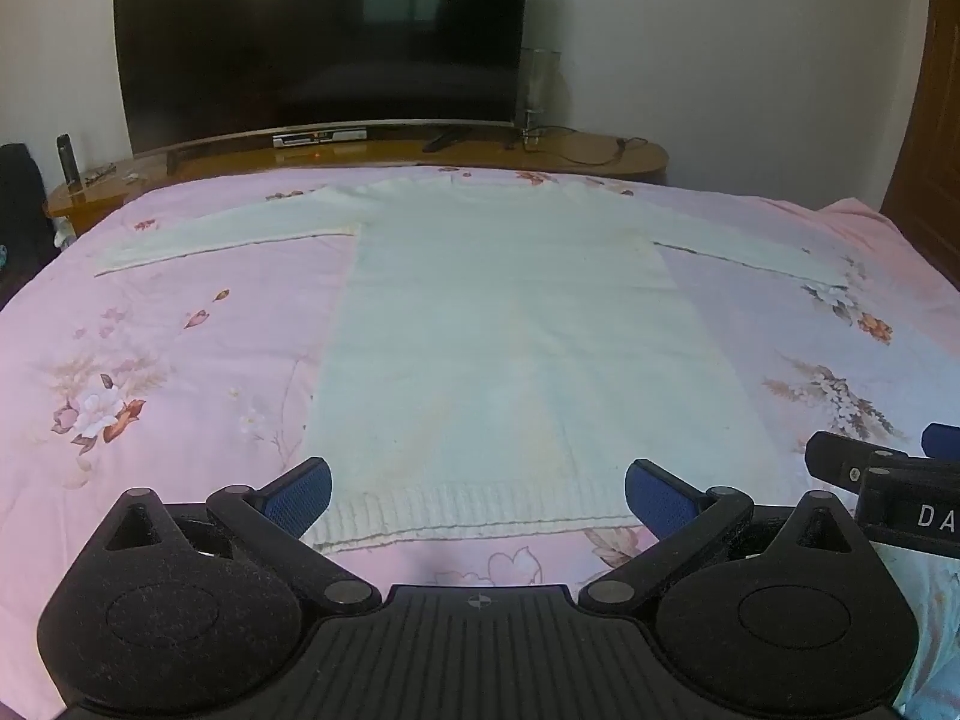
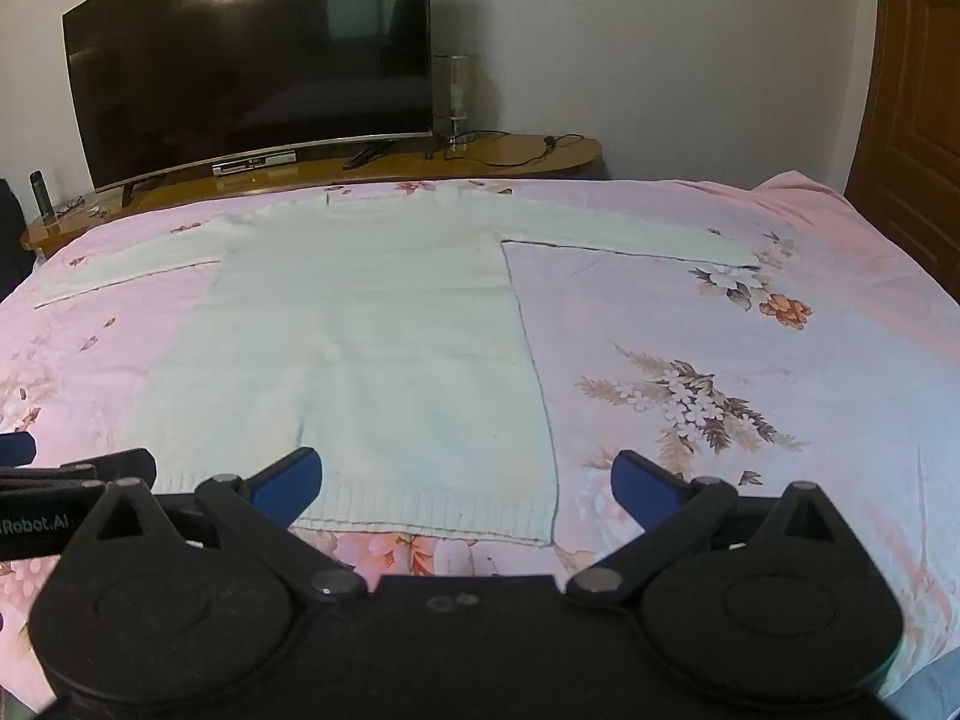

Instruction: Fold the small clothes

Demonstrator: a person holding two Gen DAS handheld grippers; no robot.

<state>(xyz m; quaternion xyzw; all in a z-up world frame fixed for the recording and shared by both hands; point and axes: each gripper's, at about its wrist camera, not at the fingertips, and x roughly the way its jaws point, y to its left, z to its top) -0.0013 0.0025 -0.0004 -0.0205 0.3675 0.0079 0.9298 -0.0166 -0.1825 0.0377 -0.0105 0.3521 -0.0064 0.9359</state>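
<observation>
A pale white knitted sweater (image 1: 510,330) lies flat on the pink flowered bedspread (image 1: 180,360), both sleeves spread out sideways and the ribbed hem nearest me. My left gripper (image 1: 478,492) hovers open above the hem, its blue pads wide apart with nothing between them. In the right wrist view the same sweater (image 2: 360,348) fills the left and middle. My right gripper (image 2: 467,483) stands open over the hem's right corner, empty. The right gripper's tip (image 1: 864,462) shows at the left view's right edge.
Beyond the bed stands a curved wooden TV bench (image 1: 588,150) with a large dark television (image 1: 318,42), a set-top box, a glass lamp (image 1: 540,90) and cables. A wooden door (image 2: 918,108) is at the far right. The bedspread (image 2: 720,330) is bare right of the sweater.
</observation>
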